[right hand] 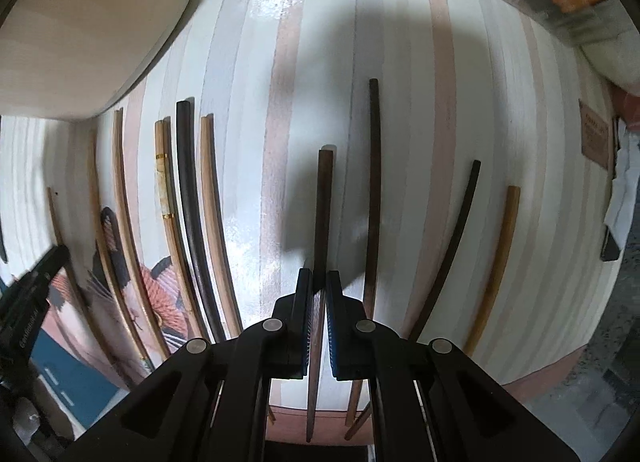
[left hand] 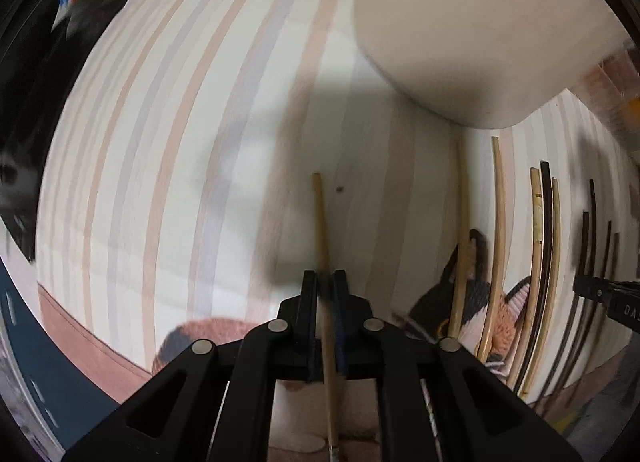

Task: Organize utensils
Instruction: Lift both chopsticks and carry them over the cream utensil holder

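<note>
1. Holding one chopstick apiece: our left gripper point(left hand: 324, 282) is clamped on a light chopstick point(left hand: 320, 221), our right gripper point(right hand: 319, 282) on a dark chopstick point(right hand: 323, 213), both over the striped bench point(left hand: 180, 141).
2. Next, we judge, comes carrying each to the white holder point(left hand: 460, 29).
3. Open bench lies left; loose chopsticks point(right hand: 188, 189) crowd between us.

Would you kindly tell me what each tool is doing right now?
Left tool: shut on a light wooden chopstick.
Right tool: shut on a dark brown chopstick.
</note>
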The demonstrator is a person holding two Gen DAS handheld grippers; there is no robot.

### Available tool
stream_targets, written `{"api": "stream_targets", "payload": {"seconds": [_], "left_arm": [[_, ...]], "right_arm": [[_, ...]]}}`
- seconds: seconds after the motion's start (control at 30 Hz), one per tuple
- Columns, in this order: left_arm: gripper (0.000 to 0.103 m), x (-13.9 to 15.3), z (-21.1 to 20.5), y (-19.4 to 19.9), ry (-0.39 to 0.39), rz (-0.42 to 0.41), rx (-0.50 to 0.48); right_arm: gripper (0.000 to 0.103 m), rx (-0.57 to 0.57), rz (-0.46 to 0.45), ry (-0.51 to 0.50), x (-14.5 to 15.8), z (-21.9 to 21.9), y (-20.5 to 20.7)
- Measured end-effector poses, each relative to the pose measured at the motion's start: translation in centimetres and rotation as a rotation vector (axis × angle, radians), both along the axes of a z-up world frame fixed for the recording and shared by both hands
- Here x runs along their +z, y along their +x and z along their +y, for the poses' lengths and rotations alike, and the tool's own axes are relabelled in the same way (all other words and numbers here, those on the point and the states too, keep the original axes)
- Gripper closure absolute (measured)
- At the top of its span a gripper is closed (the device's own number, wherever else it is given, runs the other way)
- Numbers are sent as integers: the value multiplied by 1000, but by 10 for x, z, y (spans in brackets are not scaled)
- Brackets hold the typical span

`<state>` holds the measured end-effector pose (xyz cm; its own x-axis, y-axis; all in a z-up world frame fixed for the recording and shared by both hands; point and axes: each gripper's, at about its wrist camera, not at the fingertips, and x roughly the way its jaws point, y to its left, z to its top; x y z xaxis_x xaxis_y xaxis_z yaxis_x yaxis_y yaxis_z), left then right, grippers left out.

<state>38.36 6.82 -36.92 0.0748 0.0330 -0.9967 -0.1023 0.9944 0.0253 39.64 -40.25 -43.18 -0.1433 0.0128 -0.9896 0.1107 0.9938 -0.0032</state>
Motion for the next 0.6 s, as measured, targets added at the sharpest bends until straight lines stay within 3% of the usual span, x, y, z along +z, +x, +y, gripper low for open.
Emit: {"api": "stream_targets", "payload": {"seconds": [0.17, 0.27, 0.6], "left_arm": [[99, 3, -5, 7, 30, -33, -14], [99, 21, -3, 3, 39, -77, -12], [99, 79, 17, -19, 42, -234, 21]], "right_arm": [[97, -45, -72, 51, 10, 28, -10], [97, -84, -131, 78, 17, 38, -16], [97, -98, -346, 103, 69, 128, -35]]}}
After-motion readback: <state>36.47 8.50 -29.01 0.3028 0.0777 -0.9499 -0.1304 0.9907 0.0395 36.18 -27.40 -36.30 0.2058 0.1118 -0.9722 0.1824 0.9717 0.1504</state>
